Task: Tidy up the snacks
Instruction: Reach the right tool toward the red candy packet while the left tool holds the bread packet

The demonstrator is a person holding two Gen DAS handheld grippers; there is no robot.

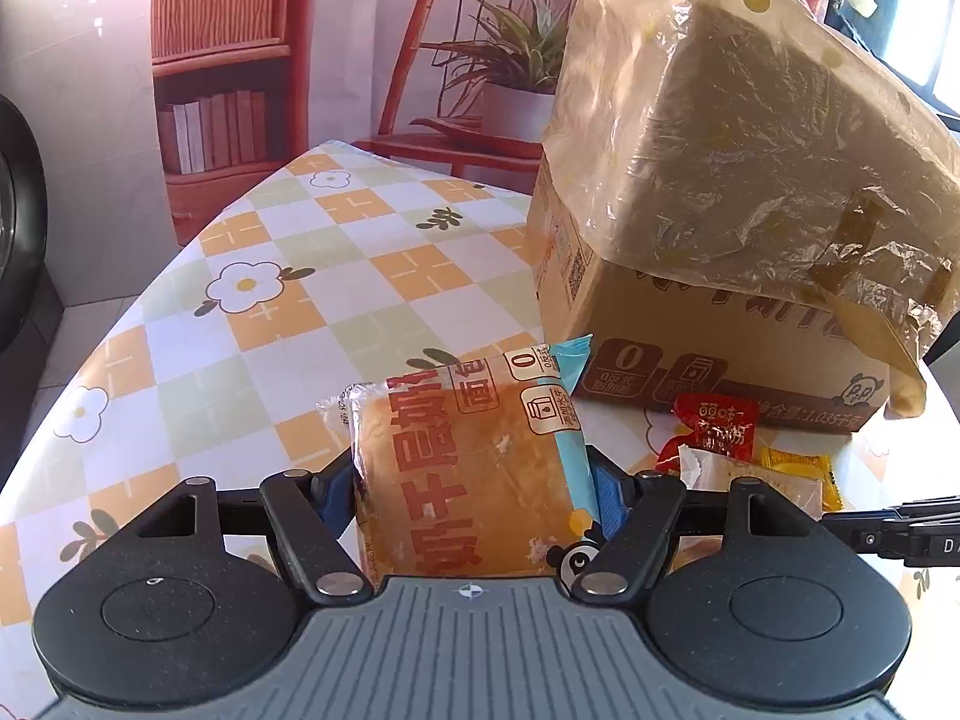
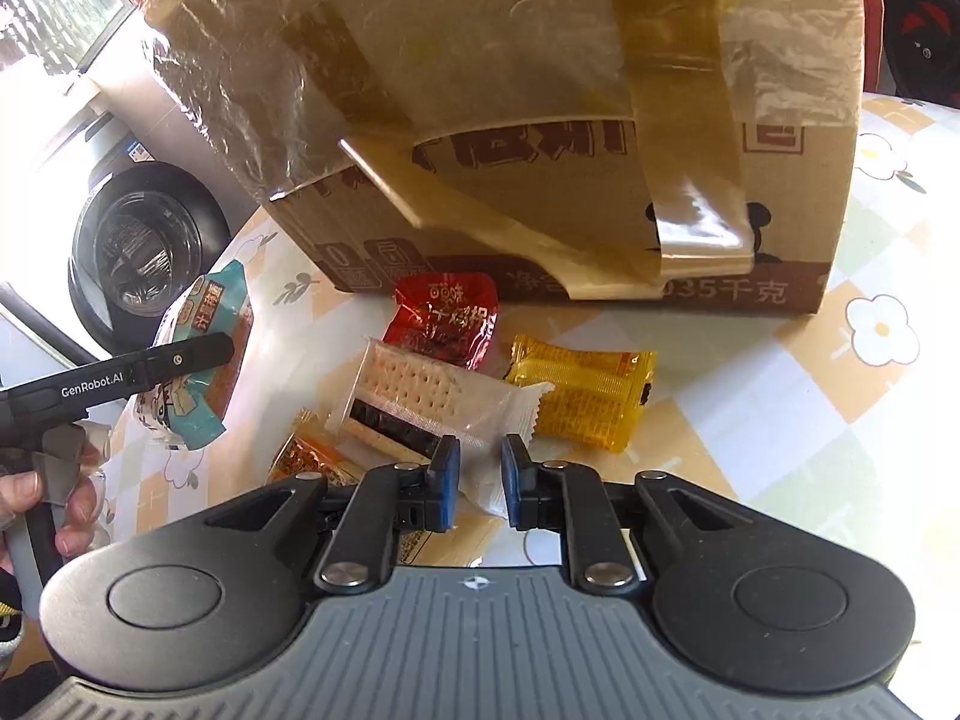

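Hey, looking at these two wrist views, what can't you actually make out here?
- Cardboard box interior: both views, hidden by its walls and plastic cover.
- Orange packet: right wrist view, mostly under the cracker packet.
- Bread packet lower end: left wrist view, behind the left gripper.

open checked tablecloth (image 1: 336, 276) left of cardboard box (image 1: 690, 324) (flap hanging low), loose snack packets (image 2: 576, 390) crowding its front

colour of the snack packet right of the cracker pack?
Translucent yellow-amber crinkly snack packet with dark print; clearest in the right wrist view.
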